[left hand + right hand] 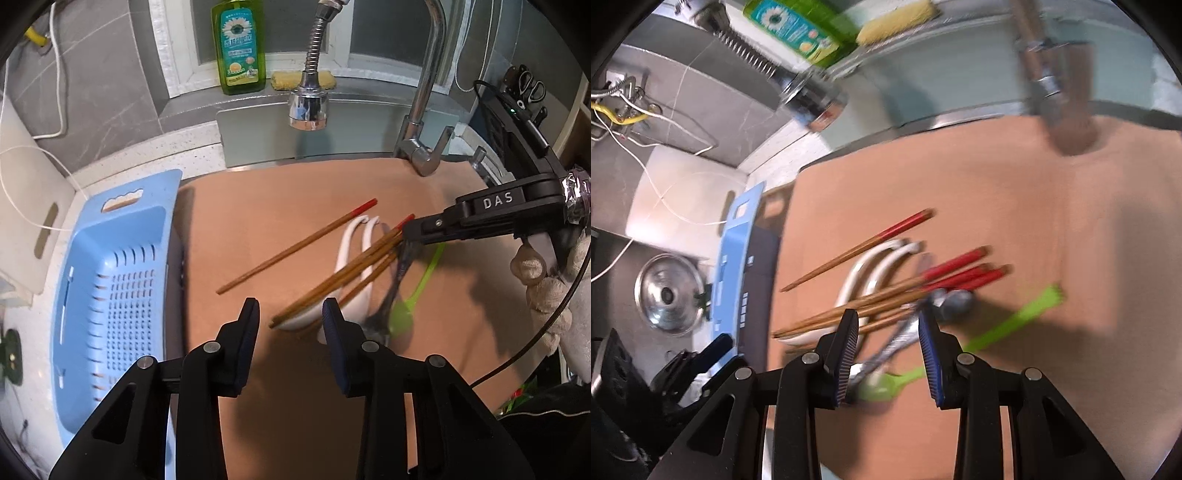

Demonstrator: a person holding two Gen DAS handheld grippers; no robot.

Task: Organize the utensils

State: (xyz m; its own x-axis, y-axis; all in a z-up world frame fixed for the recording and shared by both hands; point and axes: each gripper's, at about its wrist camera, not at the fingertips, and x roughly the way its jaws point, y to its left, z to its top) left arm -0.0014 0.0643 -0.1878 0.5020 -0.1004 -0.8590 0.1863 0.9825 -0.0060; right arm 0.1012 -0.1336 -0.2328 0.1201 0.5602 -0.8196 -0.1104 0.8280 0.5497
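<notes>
Wooden chopsticks [871, 299] seemingly between right tongs [888, 347].

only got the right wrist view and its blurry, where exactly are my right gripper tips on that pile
Observer: Seen side-on from the left wrist view, the right gripper has its tips at the red ends of the bundled chopsticks.
Operator: anything in the blue basket yet
Observer: No utensils in the part of the blue basket that shows.
Operator: left gripper holding anything
Observer: No. The left gripper is open, with the chopstick tips and the white spoons just beyond it, ungripped.
</notes>
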